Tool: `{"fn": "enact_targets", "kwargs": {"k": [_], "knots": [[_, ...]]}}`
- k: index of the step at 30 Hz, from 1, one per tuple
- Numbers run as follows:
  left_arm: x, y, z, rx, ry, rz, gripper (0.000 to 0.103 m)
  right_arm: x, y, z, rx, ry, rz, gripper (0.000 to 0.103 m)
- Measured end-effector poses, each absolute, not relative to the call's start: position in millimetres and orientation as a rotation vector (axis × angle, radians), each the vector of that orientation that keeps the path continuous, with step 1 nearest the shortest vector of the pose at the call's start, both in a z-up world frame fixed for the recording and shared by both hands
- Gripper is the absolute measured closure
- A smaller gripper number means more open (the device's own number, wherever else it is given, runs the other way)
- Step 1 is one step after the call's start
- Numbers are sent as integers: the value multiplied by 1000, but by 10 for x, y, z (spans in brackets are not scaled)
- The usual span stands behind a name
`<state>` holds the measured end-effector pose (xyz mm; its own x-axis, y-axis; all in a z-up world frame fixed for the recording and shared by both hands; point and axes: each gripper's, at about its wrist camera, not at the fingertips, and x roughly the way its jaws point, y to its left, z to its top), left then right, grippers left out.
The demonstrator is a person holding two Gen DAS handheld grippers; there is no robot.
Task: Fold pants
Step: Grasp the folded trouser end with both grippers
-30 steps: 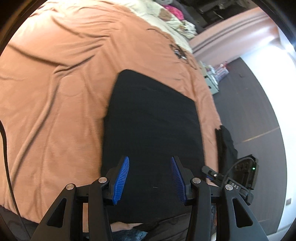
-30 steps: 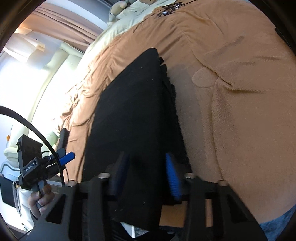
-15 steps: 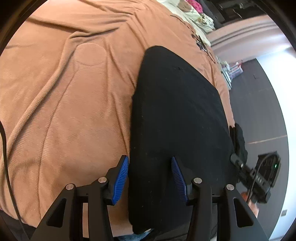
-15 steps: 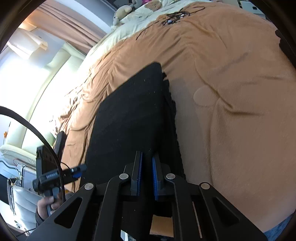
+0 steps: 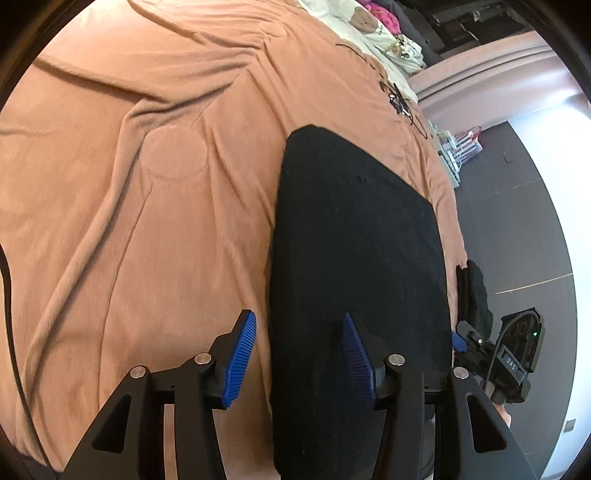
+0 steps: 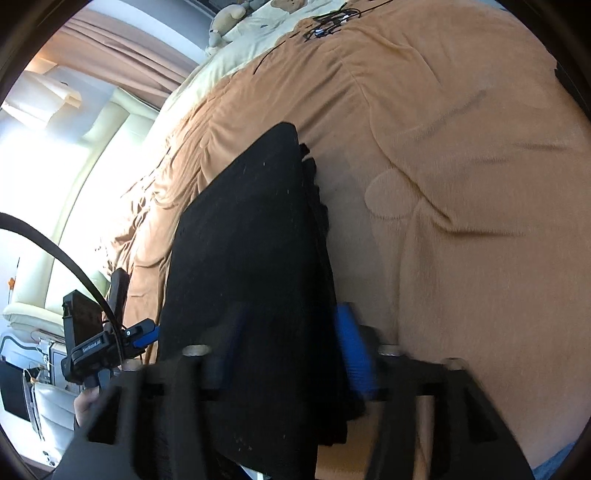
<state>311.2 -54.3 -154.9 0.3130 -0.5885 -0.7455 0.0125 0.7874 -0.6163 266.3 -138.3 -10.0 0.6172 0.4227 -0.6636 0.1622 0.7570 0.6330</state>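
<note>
Black pants (image 5: 354, 240), folded into a long flat slab, lie on the brown blanket (image 5: 147, 221) of a bed. My left gripper (image 5: 299, 354) hovers at their near end, its jaws opening a little; the cloth's left edge runs between the blue pads (image 5: 242, 354), which do not press on it. In the right wrist view the pants (image 6: 251, 240) fill the middle. My right gripper (image 6: 288, 347) is blurred, its jaws opening wide with the near end of the pants between them, unclamped. Each gripper also shows in the other's view, the right gripper (image 5: 513, 354) and the left gripper (image 6: 92, 343).
A second dark garment (image 5: 474, 291) hangs at the bed's right edge above the dark floor (image 5: 524, 221). A black cable (image 5: 399, 99) and patterned pillows (image 5: 373, 29) lie at the far end. A cream sofa (image 6: 37, 295) stands beside the bed.
My right gripper closed to shut half a second ago and has now sprung wide open over the pants. My left gripper shifted left and lower, so the pants' left edge now sits between its fingers.
</note>
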Motion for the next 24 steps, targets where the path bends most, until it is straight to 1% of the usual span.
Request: {"fn": "enact_targets", "kwargs": {"k": [9, 11, 13, 22, 24], "knots": [[3385, -629, -1678, -583, 1236, -448, 51, 3013, -1624, -380, 765, 985, 247, 42], [3422, -638, -1720, -589, 1243, -453, 50, 3116, -1667, -426, 770, 997, 261, 38], [3489, -677, -1752, -596, 1249, -458, 49, 3174, -1718, -468, 785, 1005, 283, 37], [3632, -707, -1857, -640, 1248, -499, 49, 3456, -1856, -633, 787, 1029, 388, 37], [3648, -745, -1820, -629, 1240, -510, 52, 3510, -1863, -662, 786, 1031, 409, 37]]}}
